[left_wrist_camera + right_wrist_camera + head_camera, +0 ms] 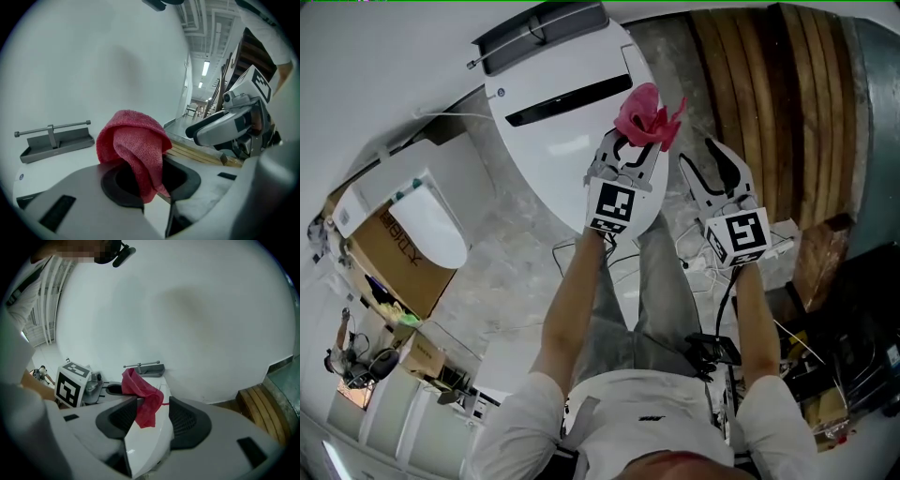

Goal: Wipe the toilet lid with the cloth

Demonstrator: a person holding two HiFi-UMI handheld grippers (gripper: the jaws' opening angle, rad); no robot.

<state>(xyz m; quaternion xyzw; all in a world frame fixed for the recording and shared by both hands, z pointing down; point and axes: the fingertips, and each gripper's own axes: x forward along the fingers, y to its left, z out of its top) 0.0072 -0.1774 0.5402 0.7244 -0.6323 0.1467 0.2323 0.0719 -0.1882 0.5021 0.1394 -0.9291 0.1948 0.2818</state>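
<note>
From the head view, the white oval toilet lid (553,122) runs its long axis from the grey hinge bar (539,33) at 11 o'clock to its rounded front at 5 o'clock. The left gripper (630,148) is at the lid's 3 o'clock edge, with the crumpled pink-red cloth (645,117) sticking out of its tips toward 12 o'clock. The lid is bare toward 10 o'clock. The right gripper (705,159) is just beside, off the lid. The left gripper view alone shows the grasp: the jaws are clamped on the cloth (136,145), a tail hanging toward 6 o'clock, and brown wooden slats (197,154) lie at 3 o'clock. In the right gripper view the jaws are spread and empty, framing the lid's edge (145,441) and the cloth (143,397) beyond.
</note>
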